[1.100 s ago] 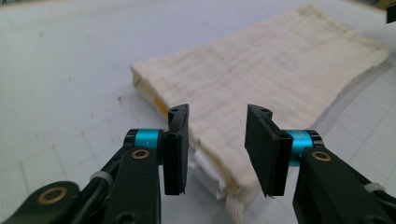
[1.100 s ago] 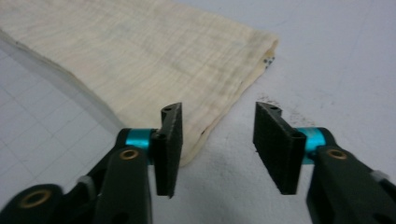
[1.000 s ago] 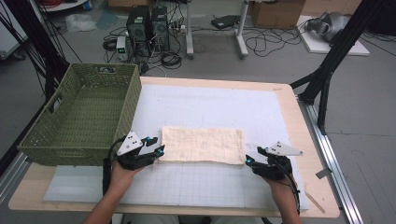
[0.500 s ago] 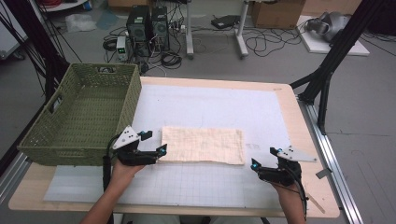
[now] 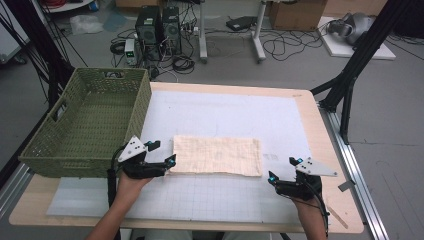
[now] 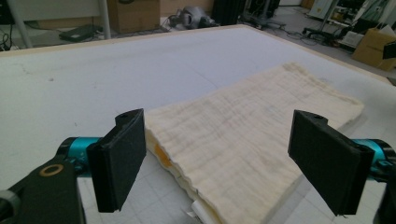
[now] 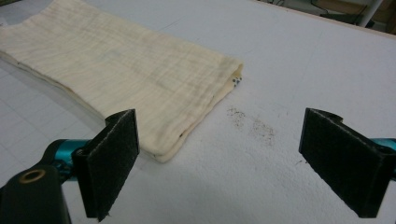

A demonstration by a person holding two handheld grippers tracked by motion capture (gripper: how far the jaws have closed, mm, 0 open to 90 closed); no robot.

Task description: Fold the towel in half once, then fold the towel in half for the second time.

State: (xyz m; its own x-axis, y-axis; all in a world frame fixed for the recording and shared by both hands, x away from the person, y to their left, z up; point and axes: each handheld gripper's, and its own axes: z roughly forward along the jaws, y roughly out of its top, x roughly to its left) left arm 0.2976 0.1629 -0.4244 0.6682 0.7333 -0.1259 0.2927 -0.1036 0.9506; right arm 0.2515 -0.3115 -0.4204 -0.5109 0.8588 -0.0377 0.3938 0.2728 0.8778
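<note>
A folded cream cloth (image 5: 217, 155) lies flat on the white mat (image 5: 225, 110). My left gripper (image 5: 162, 152) sits at the cloth's left end. In the left gripper view its jaws (image 6: 222, 163) stand wide apart, with the cloth's layered corner (image 6: 252, 126) between them and untouched; they have just opened and then eased in slightly. My right gripper (image 5: 284, 168) rests just off the cloth's right end. Its jaws (image 7: 229, 163) have just been opening, with bare mat between them and the cloth's corner (image 7: 116, 60) beyond the left jaw.
A green woven basket (image 5: 85, 125) stands at the table's left, close behind my left gripper. Dark specks (image 7: 254, 126) mark the mat by the cloth's right end. The wooden table edge (image 5: 330, 150) runs along the right.
Both grippers' jaws have spread wider. The right gripper has drawn back a little from the cloth's right end, toward the near right. The cloth has stayed in place.
</note>
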